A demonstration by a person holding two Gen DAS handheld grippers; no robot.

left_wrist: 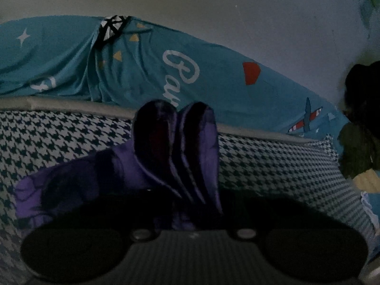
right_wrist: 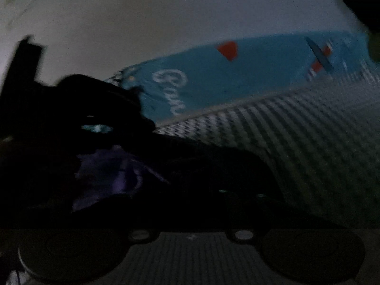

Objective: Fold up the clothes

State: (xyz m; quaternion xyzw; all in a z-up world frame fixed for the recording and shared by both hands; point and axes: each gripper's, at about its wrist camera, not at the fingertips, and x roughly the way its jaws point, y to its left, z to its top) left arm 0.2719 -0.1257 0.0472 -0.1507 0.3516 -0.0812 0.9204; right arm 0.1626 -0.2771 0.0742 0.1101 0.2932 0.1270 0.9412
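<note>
A home bedroom: a bed under a houndstooth cover, a teal cartoon-print sheet bunched against a plain wall.

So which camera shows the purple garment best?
The left wrist view: the purple garment sits sharp and centred, its folds clear against the checked cover. The right wrist view shows only a dark, blurred purple patch.
</note>
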